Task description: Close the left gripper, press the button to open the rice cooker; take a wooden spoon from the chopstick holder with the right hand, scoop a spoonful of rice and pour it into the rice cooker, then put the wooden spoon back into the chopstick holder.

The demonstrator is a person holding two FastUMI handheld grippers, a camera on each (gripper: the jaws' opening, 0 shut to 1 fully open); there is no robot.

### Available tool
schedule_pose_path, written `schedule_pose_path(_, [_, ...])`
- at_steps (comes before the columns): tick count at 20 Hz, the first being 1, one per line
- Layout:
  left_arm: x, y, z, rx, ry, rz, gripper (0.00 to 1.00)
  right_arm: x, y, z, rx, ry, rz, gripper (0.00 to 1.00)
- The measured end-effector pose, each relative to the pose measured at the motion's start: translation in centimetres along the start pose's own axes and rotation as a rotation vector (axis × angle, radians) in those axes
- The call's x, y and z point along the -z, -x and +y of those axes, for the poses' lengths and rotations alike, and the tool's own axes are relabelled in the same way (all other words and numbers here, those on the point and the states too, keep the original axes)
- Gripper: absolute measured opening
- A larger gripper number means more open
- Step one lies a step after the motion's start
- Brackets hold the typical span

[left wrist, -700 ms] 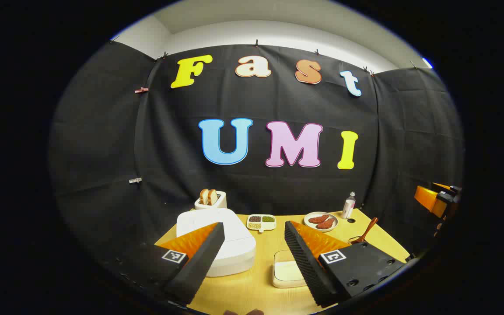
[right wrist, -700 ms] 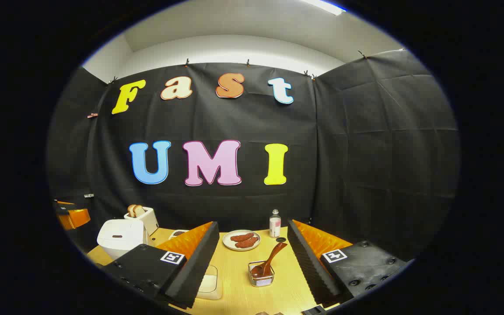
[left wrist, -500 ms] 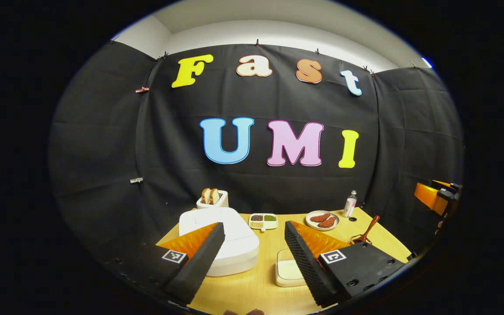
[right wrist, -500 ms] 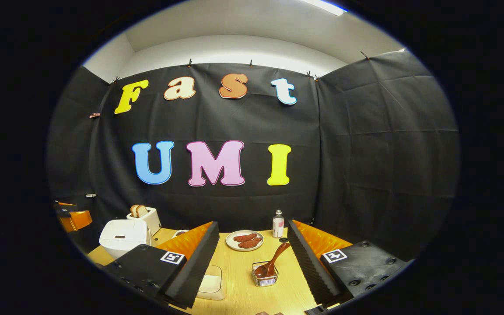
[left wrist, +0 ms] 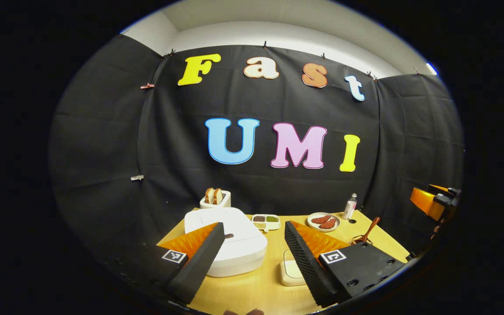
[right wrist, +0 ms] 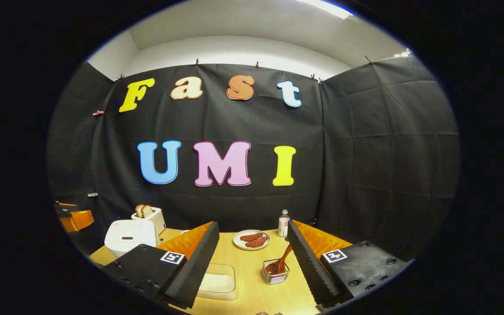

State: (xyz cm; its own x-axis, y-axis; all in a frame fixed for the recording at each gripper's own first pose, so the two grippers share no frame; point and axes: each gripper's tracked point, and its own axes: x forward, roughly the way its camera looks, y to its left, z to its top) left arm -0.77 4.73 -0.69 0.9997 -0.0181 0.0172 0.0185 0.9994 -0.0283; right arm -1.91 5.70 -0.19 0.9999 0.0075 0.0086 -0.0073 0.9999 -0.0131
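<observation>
Hovering wide open, the left claw (left wrist: 254, 251) frames the closed rice cooker (left wrist: 234, 247) just ahead.

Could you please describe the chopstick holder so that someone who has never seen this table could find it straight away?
Start at the white rice cooker on the wooden table's left side, then look right past the plate of reddish-brown food. The chopstick holder is the small clear, ribbed cup in front of the small bottle; it alone has a wooden spoon leaning out of it.
</observation>
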Motion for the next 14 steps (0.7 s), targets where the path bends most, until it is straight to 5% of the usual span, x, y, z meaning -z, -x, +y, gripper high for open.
schedule_pose_path(14, [-1.0, -5.1, 4.6, -0.052, 0.086, 0.057, 0.89, 1.2, -3.2, 0.1, -0.046, 0.022, 0.012, 0.98])
